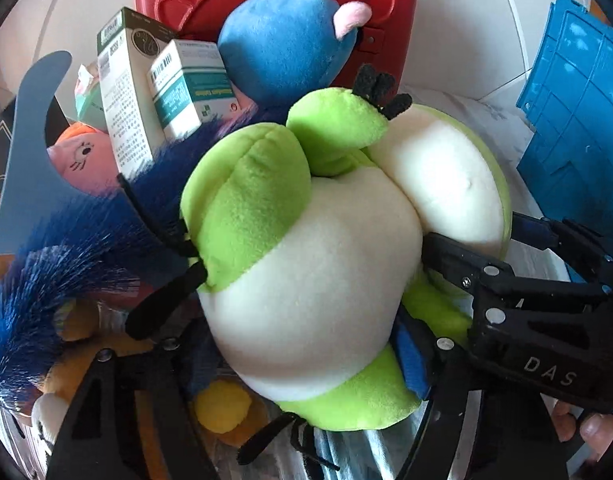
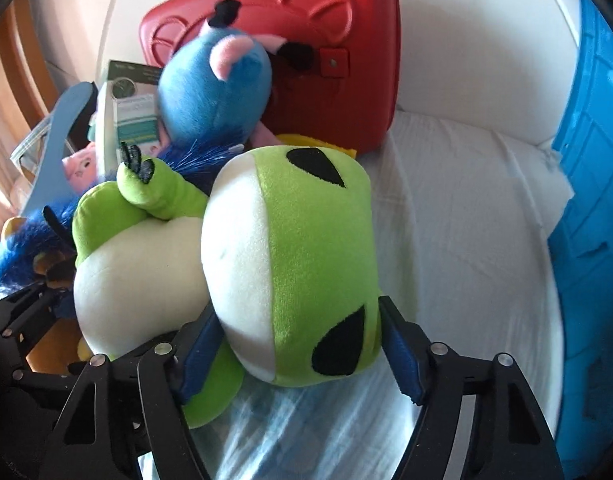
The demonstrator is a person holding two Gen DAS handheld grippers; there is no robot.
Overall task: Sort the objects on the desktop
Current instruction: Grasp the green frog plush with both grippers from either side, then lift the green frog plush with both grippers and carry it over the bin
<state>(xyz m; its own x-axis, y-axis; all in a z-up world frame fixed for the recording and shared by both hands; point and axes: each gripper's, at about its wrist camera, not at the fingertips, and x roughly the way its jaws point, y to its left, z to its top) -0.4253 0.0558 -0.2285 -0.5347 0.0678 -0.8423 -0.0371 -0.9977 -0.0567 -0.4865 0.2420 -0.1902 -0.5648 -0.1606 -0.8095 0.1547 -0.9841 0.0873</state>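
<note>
Right claw (image 2: 294, 348) (blue pads) astride green plush frog's (image 2: 306, 248) head

left gripper (image 1: 302, 312) – jaws clamped | right gripper (image 2: 302, 344) – jaws clamped, tilted down

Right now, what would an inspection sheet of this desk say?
Surface: white cloth, wrinkled.
Job's things: green frog lying in front; blue plush leaning on red case; two boxes and pink plush at left.
Clutter: blue furry toy and yellow plush, piled beside and under the frog.
Grippers: right gripper closed on the frog's head; left gripper closed on its body.
Cables: nothing seen.
Surroundings: blue crate at right; wooden trim at left; a person's fingers on the right gripper.
</note>
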